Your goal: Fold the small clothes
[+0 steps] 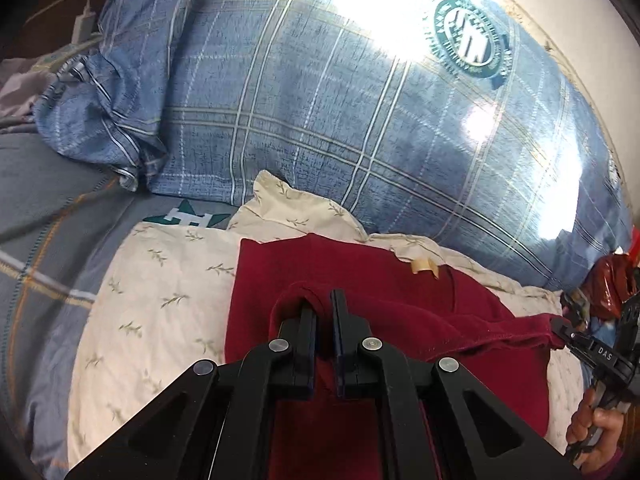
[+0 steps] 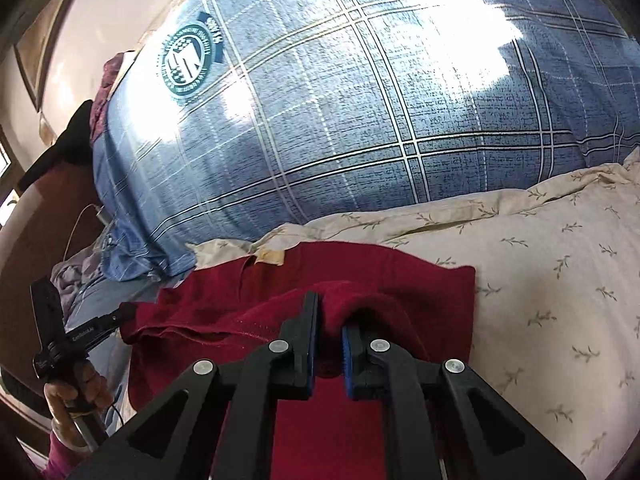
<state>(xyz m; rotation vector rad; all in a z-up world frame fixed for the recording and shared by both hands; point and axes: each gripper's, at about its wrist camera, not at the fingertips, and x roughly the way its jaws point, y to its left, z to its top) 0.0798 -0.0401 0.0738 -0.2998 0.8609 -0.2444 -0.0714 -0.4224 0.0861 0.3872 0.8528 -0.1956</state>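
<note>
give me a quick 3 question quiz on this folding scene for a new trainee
1. True or false: the red garment lies on a cream cloth with a leaf print.
2. Multiple choice: what is the left hand-held gripper doing? A) hanging open above the bed B) pinching an edge of the red garment C) gripping the blue plaid pillow
3. Fill in: the right hand-held gripper is shut on the ____ garment.

Key: 1 true. 2 B. 3 red.
</note>
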